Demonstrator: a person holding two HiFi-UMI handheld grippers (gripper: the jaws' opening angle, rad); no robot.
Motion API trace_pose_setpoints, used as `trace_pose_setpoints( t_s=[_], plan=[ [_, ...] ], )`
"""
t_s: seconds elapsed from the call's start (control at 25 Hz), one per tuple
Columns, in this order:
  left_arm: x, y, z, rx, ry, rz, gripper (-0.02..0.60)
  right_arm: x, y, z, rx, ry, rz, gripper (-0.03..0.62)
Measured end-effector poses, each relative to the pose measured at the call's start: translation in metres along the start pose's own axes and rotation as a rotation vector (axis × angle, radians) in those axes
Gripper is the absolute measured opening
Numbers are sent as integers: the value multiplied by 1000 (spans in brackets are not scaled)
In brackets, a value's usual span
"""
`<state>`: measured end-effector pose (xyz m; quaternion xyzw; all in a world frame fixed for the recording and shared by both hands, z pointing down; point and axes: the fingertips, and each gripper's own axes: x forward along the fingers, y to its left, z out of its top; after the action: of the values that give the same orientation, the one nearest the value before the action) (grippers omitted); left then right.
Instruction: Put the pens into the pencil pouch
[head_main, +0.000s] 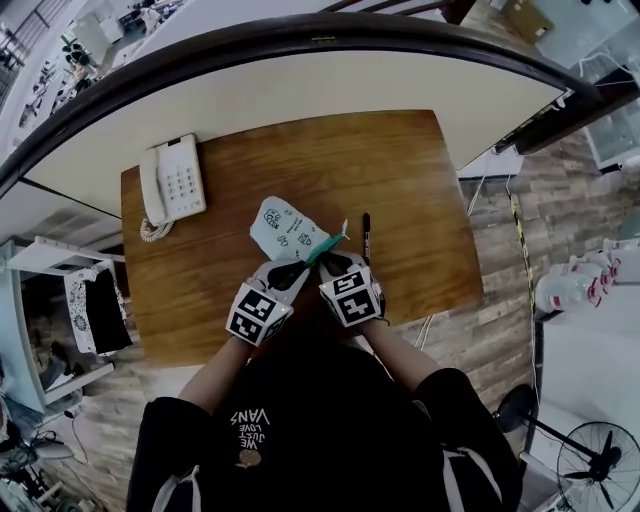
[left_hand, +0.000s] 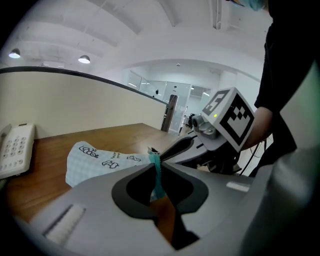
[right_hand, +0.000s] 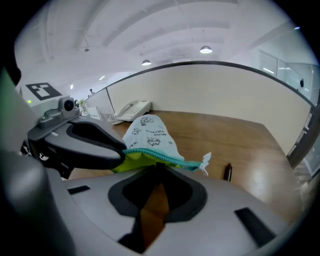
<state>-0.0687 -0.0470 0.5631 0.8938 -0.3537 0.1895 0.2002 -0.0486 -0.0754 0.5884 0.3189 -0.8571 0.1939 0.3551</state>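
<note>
Left gripper (head_main: 296, 272), right gripper (head_main: 336, 262): jaws nearly closed, each pinching teal zipper rim of pouch (head_main: 283, 228), mid-table (head_main: 420, 180). One pen (head_main: 366, 236) just beside pouch. Best now, I'd say: spread rims evenly, gently, mouth wide.

Wooden table (head_main: 400, 170): white desk telephone (head_main: 172, 185) far left; pale printed fabric pencil pouch (head_main: 285, 230) centre; black pen (head_main: 366, 235) just right of it. Left claw (head_main: 293, 271), right claw (head_main: 334, 263) on pouch's near edge.
</note>
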Motion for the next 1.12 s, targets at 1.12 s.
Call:
trace_pose_setpoints(
  t_s=[1.12],
  plan=[
    [3,25,9,-146,-40,60,46,-32,-84,-78,263,-2,-278,86]
  ],
)
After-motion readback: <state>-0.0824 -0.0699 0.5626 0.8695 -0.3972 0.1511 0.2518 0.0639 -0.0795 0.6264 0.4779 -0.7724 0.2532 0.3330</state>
